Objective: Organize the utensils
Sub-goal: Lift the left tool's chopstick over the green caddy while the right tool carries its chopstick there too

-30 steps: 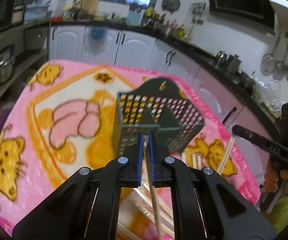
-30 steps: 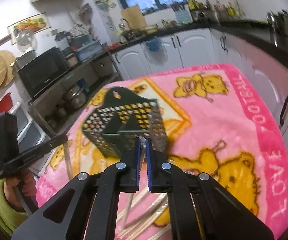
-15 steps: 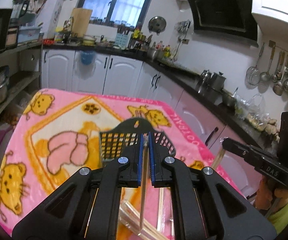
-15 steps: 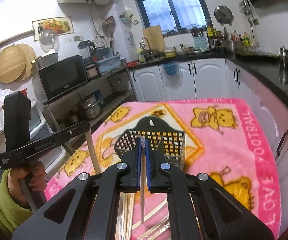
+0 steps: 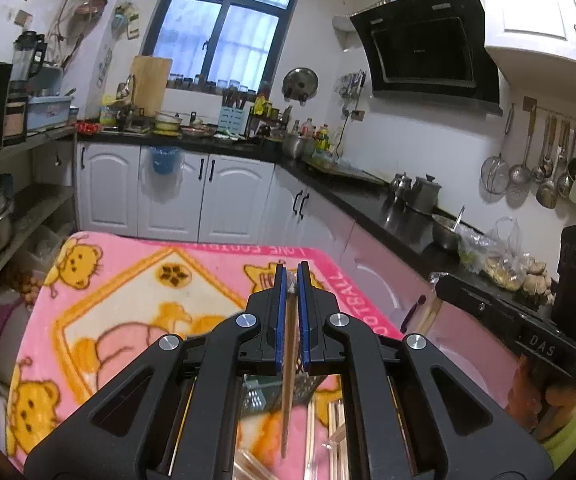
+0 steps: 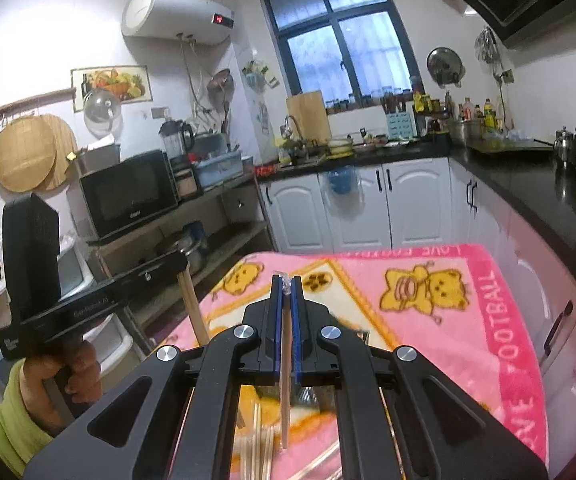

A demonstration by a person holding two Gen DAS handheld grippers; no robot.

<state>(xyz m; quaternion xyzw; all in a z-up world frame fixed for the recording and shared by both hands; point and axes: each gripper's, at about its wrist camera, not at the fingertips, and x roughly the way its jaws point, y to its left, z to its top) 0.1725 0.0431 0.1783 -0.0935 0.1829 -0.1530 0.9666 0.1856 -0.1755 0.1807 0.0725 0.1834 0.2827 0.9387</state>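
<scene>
The left tool (image 5: 292,312) is clenched on one wooden chopstick (image 5: 287,392), which hangs down from between its blue pads (image 5: 282,320) above the pink blanket (image 5: 128,280) on the table. The right tool (image 6: 286,312) is also clenched on a chopstick (image 6: 285,396); this one has a clear tip sticking out above the pads and its long end hanging below. Under each tool, partly hidden by it, sits the dark mesh utensil basket (image 5: 264,396), and more loose chopsticks (image 6: 256,444) lie on the blanket just in front of the basket. Both held chopsticks are up in the air, apart from the basket.
</scene>
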